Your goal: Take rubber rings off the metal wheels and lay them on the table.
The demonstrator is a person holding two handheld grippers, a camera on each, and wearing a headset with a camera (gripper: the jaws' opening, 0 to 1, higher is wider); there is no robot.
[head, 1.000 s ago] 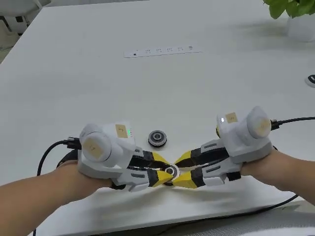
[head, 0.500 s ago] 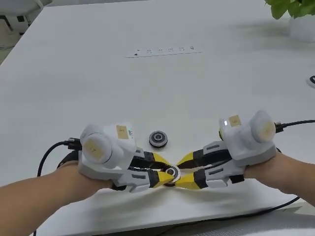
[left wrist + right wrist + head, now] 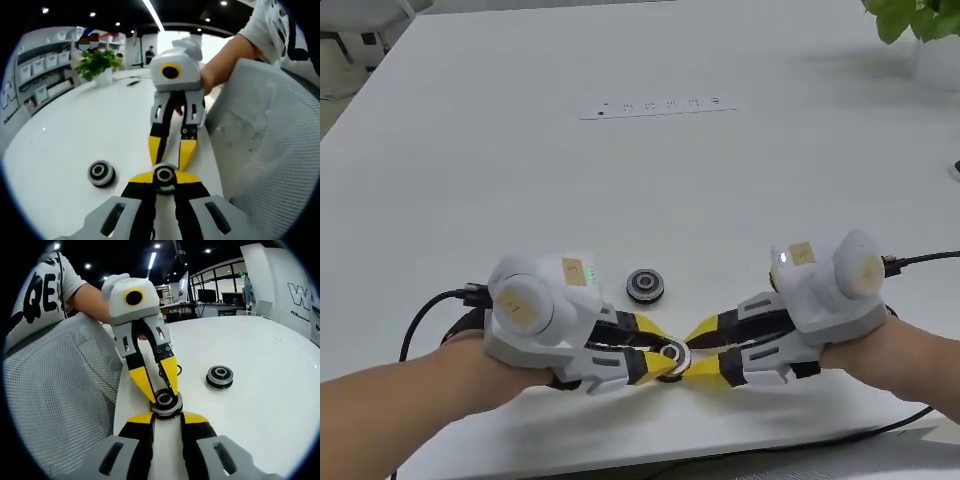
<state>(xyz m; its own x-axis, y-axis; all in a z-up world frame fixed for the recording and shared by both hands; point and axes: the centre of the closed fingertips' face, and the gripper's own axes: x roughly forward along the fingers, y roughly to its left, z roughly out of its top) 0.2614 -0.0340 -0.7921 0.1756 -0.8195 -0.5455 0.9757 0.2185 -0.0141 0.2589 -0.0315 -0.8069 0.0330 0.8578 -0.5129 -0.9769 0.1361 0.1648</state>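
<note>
A metal wheel with a black rubber ring (image 3: 670,353) is held just above the white table's near edge, between both grippers. My left gripper (image 3: 657,362) comes in from the left and my right gripper (image 3: 689,362) from the right, yellow tips meeting at the wheel. In the left gripper view my own jaws (image 3: 164,178) clamp the wheel (image 3: 164,175), with the right gripper (image 3: 170,156) opposite. In the right gripper view my jaws (image 3: 167,416) close on the wheel (image 3: 166,401), facing the left gripper (image 3: 162,389). A second ringed wheel (image 3: 645,285) lies flat on the table behind them.
A white power strip (image 3: 655,106) lies far back on the table (image 3: 520,180). A potted plant (image 3: 910,18) stands at the far right corner. Cables trail from both grippers. A grey mesh chair (image 3: 265,150) sits close to the table's near edge.
The head view has shifted slightly. Both grippers stay closed on the wheel between them, and the second wheel has not moved.
</note>
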